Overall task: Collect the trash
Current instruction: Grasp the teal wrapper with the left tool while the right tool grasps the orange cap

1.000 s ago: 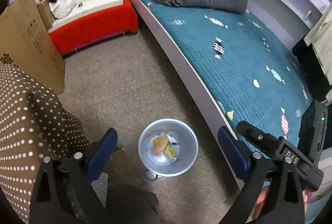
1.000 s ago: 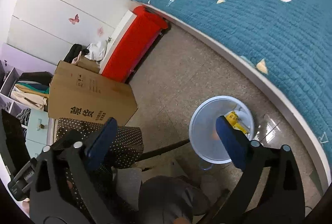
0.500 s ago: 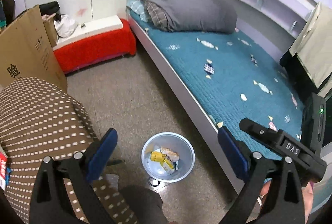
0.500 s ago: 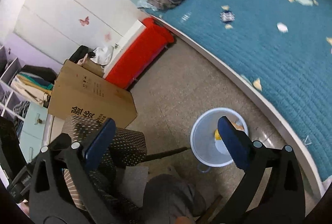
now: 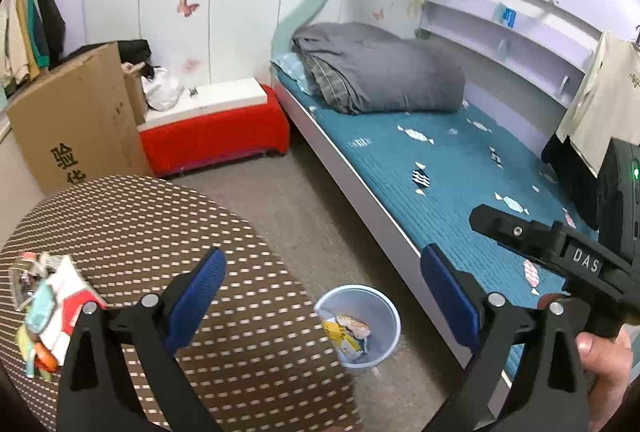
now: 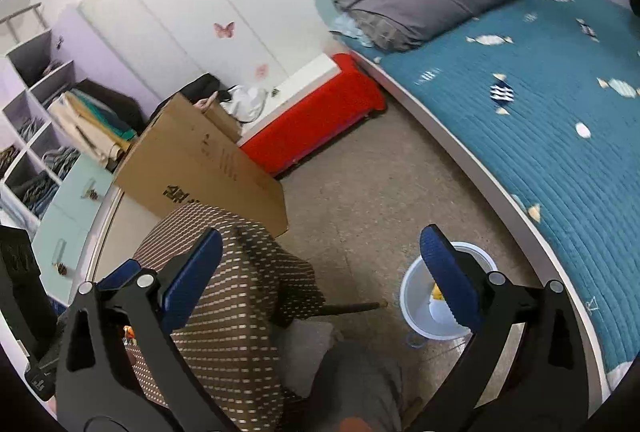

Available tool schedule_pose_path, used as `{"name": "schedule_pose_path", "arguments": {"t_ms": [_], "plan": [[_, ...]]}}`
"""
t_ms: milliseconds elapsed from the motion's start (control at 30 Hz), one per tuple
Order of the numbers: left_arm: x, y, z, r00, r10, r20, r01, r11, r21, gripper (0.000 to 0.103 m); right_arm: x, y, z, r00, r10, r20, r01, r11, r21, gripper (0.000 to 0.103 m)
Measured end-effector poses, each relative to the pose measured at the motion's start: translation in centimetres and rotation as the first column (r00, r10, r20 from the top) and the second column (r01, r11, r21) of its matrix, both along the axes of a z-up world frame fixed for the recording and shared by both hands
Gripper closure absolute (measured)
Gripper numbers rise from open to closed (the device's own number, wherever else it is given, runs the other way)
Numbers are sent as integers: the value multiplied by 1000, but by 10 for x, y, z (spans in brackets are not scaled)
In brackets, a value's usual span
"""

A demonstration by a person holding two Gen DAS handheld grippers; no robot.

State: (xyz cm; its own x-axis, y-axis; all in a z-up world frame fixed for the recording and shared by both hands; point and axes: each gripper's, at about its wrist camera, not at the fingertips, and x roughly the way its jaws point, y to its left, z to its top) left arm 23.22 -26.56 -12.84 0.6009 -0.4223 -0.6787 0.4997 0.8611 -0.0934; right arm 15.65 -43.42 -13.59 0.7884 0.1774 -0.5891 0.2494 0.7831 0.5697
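A small white bin (image 5: 362,324) stands on the floor beside the bed, with yellow and orange wrappers (image 5: 347,332) inside; it also shows in the right wrist view (image 6: 440,312). My left gripper (image 5: 320,304) is open and empty, high above the brown dotted table (image 5: 140,232) and the bin. More wrappers and packets (image 5: 44,308) lie at the table's left edge. My right gripper (image 6: 320,272) is open and empty above the table's corner (image 6: 228,272) and the floor. The right gripper's body (image 5: 560,256) shows in the left wrist view, held by a hand.
A bed with a teal quilt (image 5: 460,168) and a grey duvet (image 5: 380,72) runs along the right. A red bench (image 5: 216,136) and a cardboard box (image 5: 80,120) stand by the far wall. Shelves with clothes (image 6: 40,120) are at left. My knee (image 6: 360,384) is below.
Both grippers have risen and tilted up away from the bin. The table top with its wrappers has come into the left wrist view. Both stay open.
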Motion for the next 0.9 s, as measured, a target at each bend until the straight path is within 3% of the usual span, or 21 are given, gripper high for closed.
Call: {"name": "schedule_pose_path", "arguments": {"t_ms": [600, 900], "plan": [[-20, 127, 26, 989, 84, 123, -83, 996, -10, 7, 24, 123, 49, 982, 180, 52, -171, 975, -140, 6], [-25, 205, 9, 974, 163, 156, -169, 985, 24, 7, 27, 179, 51, 965, 257, 57, -239, 946, -217, 6]]}}
